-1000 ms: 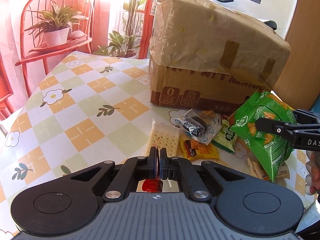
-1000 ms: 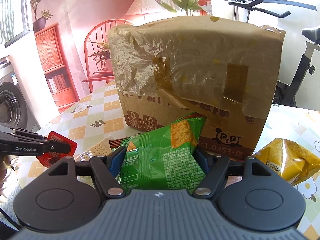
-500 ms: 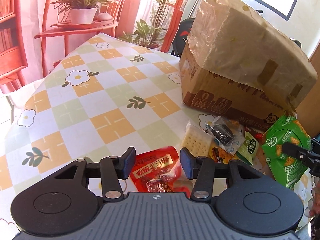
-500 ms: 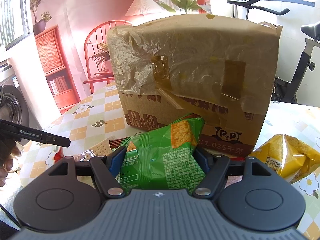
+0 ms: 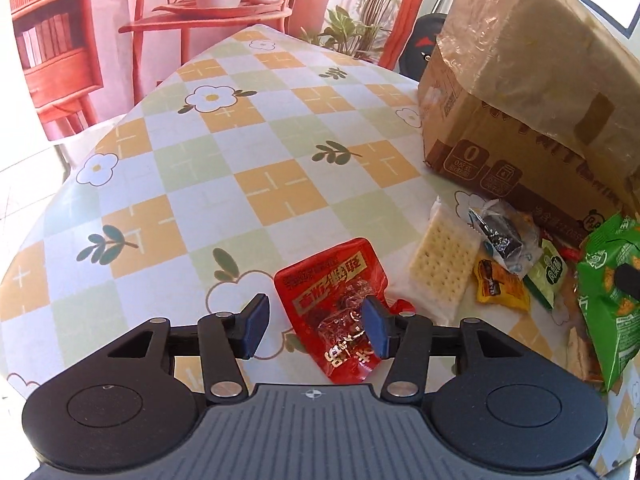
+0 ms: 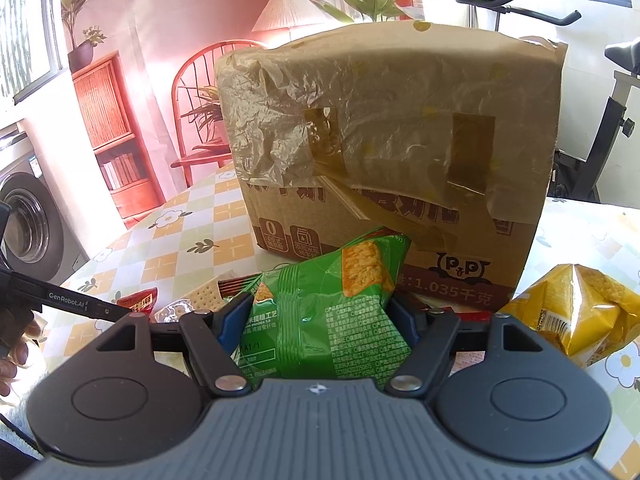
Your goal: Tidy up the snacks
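on a checked, flower-printed tablecloth, my left gripper hangs over a red snack packet that lies flat on the cloth, its jaws standing apart. the left pad is clear of the packet; the right pad overlaps the packet's edge in the left wrist view, and i cannot tell whether it touches.

to the right of the red packet lies a clear-wrapped cracker pack, then a heap of small snacks: a dark biscuit in a clear wrapper and a yellow-orange sachet, all close to the foot of a cardboard box whose top is draped in crinkled plastic and taped.

my right gripper holds a green cracker bag, both blue pads pressed against its sides and the bag standing up between them in front of the box. a puffy yellow snack bag rests on the cloth just right of the gripper. at the left edge of the right wrist view, a hand grips the other tool.
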{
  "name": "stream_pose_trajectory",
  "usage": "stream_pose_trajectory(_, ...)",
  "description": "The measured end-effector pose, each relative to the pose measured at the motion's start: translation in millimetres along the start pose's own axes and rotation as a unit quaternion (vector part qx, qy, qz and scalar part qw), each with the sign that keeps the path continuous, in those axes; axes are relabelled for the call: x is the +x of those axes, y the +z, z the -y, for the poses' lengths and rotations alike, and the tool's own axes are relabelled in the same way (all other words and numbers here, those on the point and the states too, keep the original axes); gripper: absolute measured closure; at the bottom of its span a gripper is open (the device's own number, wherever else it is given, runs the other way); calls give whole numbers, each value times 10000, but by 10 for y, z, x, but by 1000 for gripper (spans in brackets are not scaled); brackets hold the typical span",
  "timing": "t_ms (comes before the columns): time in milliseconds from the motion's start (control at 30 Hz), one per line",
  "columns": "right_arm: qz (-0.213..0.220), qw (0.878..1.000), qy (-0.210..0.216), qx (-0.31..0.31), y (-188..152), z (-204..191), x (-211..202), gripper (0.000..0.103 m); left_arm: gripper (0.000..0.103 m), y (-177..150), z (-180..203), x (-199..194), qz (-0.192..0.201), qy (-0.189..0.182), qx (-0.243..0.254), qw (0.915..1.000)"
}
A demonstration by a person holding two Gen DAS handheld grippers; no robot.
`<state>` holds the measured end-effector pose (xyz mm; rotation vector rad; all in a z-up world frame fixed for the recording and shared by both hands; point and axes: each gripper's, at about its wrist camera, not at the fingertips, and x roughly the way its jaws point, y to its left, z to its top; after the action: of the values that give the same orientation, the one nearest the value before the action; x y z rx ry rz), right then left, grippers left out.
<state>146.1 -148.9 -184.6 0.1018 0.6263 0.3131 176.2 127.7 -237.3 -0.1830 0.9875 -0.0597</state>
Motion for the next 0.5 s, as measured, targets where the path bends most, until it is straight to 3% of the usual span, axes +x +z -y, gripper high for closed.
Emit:
stream_pose_trajectory(300, 28, 10000, 0, 29, -11, 8, -11, 30, 41, -206, 371, 49, 10, 538, 1036, 9932)
stream_pose_trajectory(400, 10, 10000, 14, 45, -11, 16, -5, 30, 43, -211, 348, 37, 119, 528, 894, 9945)
stream_pose_trajectory(500, 17, 10000, 37, 21, -5, 8, -9, 30, 53, -178, 351, 50, 202, 478, 857, 9950)
